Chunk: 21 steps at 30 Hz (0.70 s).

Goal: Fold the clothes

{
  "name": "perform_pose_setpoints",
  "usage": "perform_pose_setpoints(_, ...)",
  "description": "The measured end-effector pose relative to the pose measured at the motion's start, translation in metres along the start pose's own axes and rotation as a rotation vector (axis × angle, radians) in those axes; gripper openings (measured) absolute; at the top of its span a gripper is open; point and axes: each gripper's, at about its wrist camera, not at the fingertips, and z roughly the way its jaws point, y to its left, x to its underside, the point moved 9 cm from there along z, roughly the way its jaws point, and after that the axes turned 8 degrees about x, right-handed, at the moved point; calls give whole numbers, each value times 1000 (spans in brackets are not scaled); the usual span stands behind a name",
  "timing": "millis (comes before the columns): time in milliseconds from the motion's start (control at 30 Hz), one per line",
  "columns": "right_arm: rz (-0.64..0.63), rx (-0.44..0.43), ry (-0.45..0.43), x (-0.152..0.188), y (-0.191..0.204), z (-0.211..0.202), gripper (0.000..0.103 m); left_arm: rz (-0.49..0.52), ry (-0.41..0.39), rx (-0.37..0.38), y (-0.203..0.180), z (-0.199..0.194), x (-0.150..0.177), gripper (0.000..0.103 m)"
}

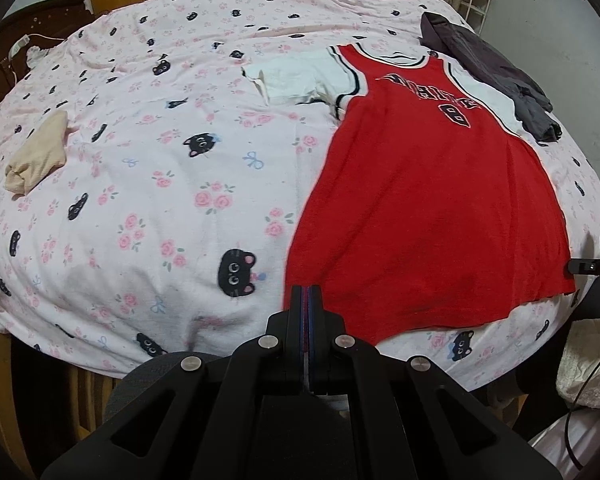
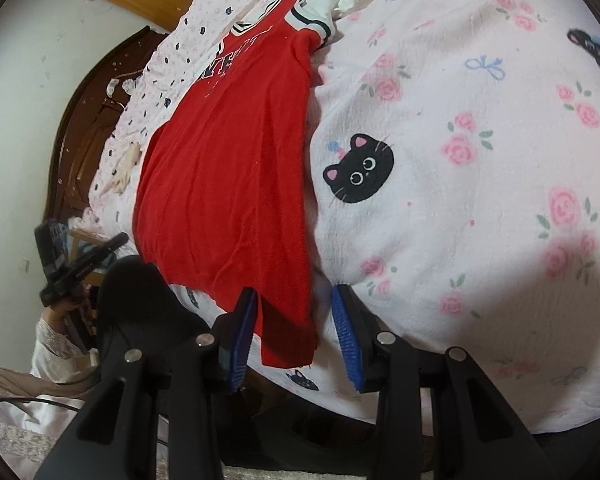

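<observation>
A red sleeveless basketball jersey point(image 1: 420, 200) lies flat, front up, on the bed. In the left wrist view my left gripper point(image 1: 310, 291) is shut at the jersey's near left hem corner, with a thin strip of red between the blue pads. In the right wrist view the jersey point(image 2: 228, 168) runs away from me. My right gripper point(image 2: 295, 294) stands open, and the other hem corner lies between its blue pads point(image 2: 346, 336). The left gripper point(image 2: 80, 264) shows at the bed's edge, held by a hand.
A white T-shirt point(image 1: 296, 80) lies partly under the jersey's shoulder. A dark grey garment point(image 1: 496, 72) sits at the far right and a beige cloth point(image 1: 36, 152) at the left. Everything rests on a pink cat-print duvet point(image 1: 172, 200). A wooden headboard point(image 2: 84, 152) borders the bed.
</observation>
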Motion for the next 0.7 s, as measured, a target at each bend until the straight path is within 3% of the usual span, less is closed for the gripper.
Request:
perform_pose_setpoints(133,65,-86,29,3,0,5,33,-9,-7,23,-2,-1,-3,1)
perform_pose_setpoints(233,74,-98,38,5,-1,9,32,-21,-10,49,-3,-3,-6,1)
perform_pose_setpoints(333,33,-68,45,7,5,12,3,-13,-17,58,-5,-6,-12,1)
perform_pose_setpoints(700,-16,-14,71,14,8,-9,3,1,18,64,-9,7,-13,1)
